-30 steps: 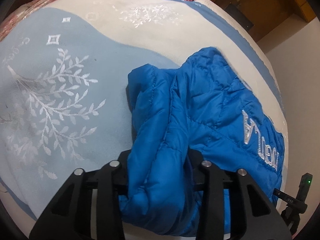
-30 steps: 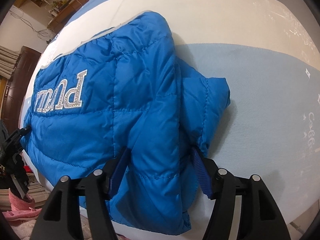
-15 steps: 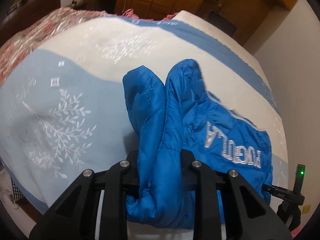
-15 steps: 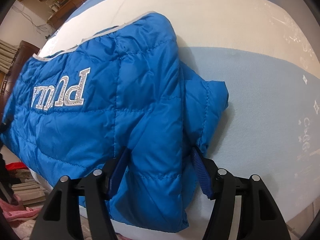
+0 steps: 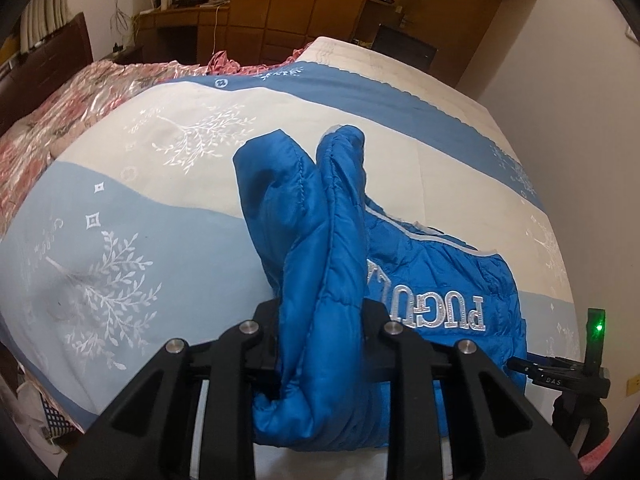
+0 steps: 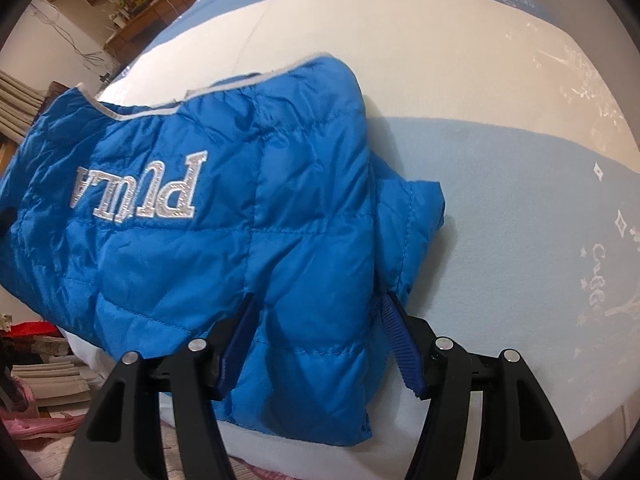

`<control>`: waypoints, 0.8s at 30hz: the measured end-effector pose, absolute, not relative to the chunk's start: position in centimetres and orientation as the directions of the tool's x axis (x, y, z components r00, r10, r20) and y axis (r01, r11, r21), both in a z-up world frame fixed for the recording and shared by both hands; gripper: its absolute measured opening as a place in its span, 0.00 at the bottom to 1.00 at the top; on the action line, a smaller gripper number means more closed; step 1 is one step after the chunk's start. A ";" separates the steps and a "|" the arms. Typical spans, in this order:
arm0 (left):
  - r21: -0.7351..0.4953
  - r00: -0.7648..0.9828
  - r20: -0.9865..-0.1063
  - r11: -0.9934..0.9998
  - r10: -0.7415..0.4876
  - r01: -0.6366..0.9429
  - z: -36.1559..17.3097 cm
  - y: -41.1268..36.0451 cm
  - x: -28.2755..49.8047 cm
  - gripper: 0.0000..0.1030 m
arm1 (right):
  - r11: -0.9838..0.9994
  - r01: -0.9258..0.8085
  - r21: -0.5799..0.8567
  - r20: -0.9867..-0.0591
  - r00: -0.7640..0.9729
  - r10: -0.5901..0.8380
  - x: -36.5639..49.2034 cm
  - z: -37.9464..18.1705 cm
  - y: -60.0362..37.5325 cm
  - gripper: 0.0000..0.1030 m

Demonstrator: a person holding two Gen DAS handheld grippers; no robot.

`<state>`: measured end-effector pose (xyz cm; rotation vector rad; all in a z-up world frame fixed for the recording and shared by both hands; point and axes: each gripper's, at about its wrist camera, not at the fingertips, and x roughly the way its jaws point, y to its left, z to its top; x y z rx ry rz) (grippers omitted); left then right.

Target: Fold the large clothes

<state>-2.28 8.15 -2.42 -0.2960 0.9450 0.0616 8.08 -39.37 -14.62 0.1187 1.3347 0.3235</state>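
While the blue quilted jacket (image 5: 320,264) lies partly folded near the bed's (image 5: 120,248) edge, the left gripper (image 5: 320,344) pinches a raised, doubled end and the right gripper (image 6: 316,344) clamps the other end. This looks like a fold mid-carry; next, both ends likely need to travel together and be laid flat.

A home bedroom: a bed (image 5: 200,208) with patterned bedspread, wooden wardrobes (image 5: 304,0) and a cluttered desk (image 5: 176,20) behind.

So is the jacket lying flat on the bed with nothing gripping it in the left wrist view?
No, the left hand-held gripper is shut on a lifted bunch of the blue jacket.
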 end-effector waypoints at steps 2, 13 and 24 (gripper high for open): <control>-0.224 0.591 -0.803 0.959 -0.081 -0.174 -2.2 7.4 -2.1 0.22 | 0.947 -0.175 0.270 -0.930 0.208 0.304 8.1 -14.1 -39.2 0.62; -0.222 0.600 -0.784 0.975 -0.160 -0.031 -1.4 0.1 -0.7 0.22 | 0.932 -0.217 0.290 -0.914 0.226 0.337 8.4 -13.2 -39.5 0.62; -0.260 0.486 -0.824 0.957 -0.291 0.131 -6.2 -7.6 2.0 0.23 | 0.925 -0.212 0.315 -0.903 0.234 0.361 8.1 -13.0 -41.8 0.62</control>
